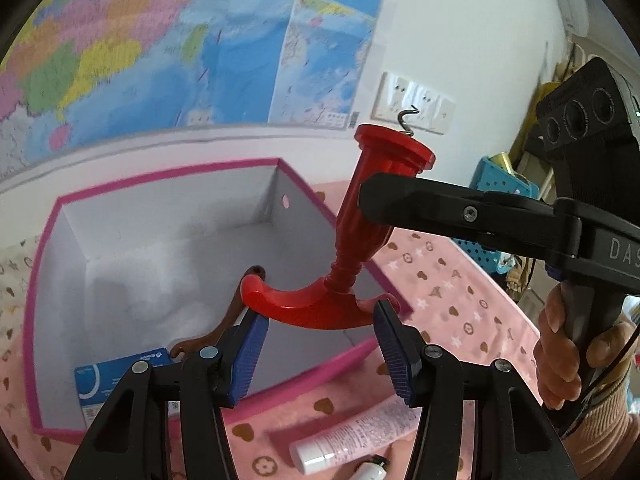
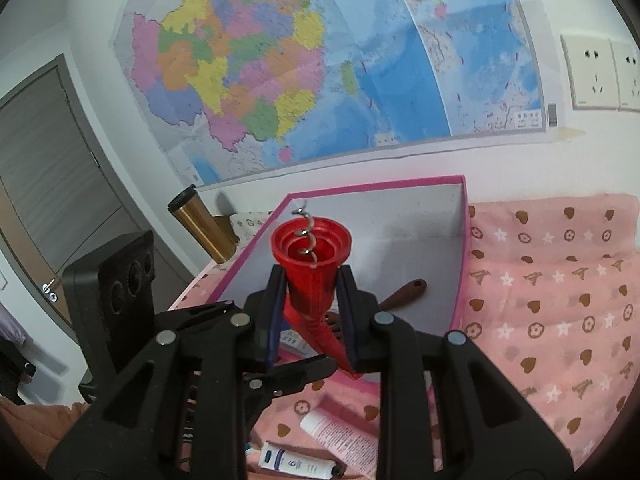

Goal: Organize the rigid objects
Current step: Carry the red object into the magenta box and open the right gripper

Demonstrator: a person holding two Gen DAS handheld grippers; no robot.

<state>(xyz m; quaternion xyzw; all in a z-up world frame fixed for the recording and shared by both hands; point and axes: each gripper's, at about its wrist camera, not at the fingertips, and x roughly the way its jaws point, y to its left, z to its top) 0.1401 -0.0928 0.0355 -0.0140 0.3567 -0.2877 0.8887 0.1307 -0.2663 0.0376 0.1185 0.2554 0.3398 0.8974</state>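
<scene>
The red corkscrew (image 2: 311, 276), pinched by the right gripper (image 2: 311, 312) and flanked by the left gripper's (image 1: 320, 348) spread pads, was held above the box (image 1: 168, 176), where lowering seemed due.

Both feeds bright, even indoor light, no harsh glare. I see heavy fisheye bend plus dark vignette in all corners. Left wrist: wall map (image 1: 168, 40) smeared by motion blur, box (image 1: 276, 184) interior washed near-white with a soft grey shadow on its floor, red corkscrew (image 1: 352, 240) reasonably sharp with small highlights. Right wrist: map (image 2: 280, 68) crisper, pink cloth (image 2: 560, 300) slightly soft, tubes at bottom edge blurred. Near black arms read as flat silhouettes.
</scene>
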